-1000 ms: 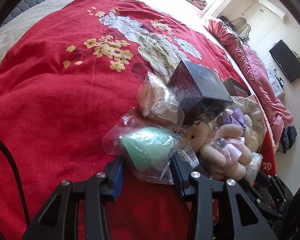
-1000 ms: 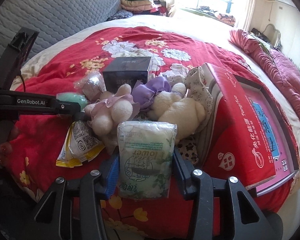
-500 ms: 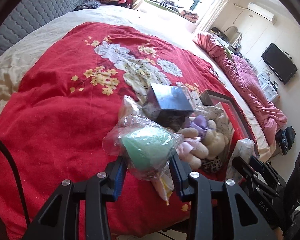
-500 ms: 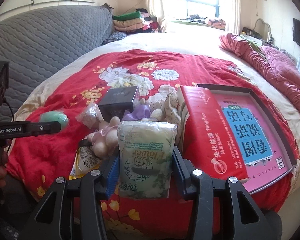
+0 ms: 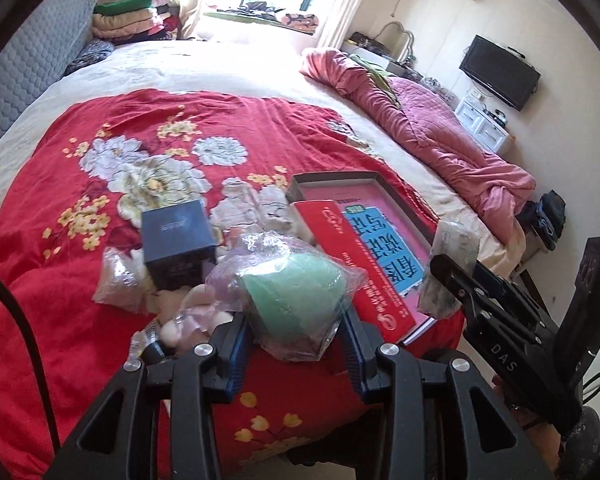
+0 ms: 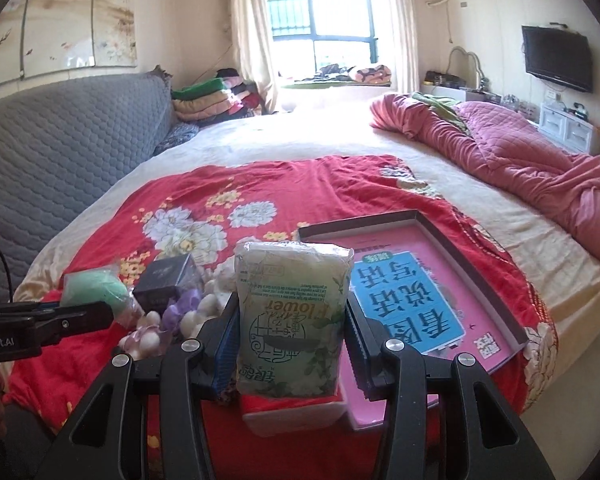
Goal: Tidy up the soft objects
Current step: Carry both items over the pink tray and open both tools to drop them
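Both claws are loaded: left claw (image 5: 294, 342) pinching the bagged green sponge (image 5: 296, 300), right claw (image 6: 290, 344) clamping the tissue pack (image 6: 292, 316). It's the carrying step, I'd say. Next, both need lowering into the box (image 6: 476, 264), right of frame.

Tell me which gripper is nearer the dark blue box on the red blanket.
Left. The left gripper, shut on the bagged green sponge, hangs just right of the dark blue box. The right gripper, holding the tissue pack, is farther right, near the open red box.

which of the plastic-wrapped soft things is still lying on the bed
The clear bag with pale contents, left of the dark box. The bagged green sponge is held up in the left claw, the tissue pack in the right claw.
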A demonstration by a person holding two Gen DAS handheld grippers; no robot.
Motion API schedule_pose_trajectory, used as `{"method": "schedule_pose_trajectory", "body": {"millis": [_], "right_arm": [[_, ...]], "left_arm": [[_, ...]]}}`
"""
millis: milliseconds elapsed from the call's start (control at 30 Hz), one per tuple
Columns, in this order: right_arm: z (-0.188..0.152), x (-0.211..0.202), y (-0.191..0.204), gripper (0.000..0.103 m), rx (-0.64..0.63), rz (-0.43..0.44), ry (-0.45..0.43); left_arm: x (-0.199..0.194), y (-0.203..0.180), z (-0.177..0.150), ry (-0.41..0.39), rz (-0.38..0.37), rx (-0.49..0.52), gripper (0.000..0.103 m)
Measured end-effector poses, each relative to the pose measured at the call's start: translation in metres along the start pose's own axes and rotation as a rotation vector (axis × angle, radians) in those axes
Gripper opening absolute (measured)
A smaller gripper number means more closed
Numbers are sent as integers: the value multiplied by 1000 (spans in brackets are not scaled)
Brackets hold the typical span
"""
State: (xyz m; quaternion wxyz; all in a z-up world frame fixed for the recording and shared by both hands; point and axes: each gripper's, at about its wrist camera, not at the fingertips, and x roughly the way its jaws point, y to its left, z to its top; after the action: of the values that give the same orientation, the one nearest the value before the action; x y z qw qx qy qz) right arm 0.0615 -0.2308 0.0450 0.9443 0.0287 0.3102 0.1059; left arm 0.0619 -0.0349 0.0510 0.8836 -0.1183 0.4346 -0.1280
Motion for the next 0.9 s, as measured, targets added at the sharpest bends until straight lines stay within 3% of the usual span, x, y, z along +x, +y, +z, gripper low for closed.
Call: {"method": "schedule_pose_trajectory", "body": {"millis": [400,600,900], "right_arm": [[10,-4,-107,49,177,-148,-9],[9,8,-139,49,178,-202,19],[-4,47,-169,49,199,-199,131]], "left_arm": [[60,-104,32,84,-71,160,41],[101,-133,37,165,-57,229,41],[148,-154,38,264,-8,293,41]]}}
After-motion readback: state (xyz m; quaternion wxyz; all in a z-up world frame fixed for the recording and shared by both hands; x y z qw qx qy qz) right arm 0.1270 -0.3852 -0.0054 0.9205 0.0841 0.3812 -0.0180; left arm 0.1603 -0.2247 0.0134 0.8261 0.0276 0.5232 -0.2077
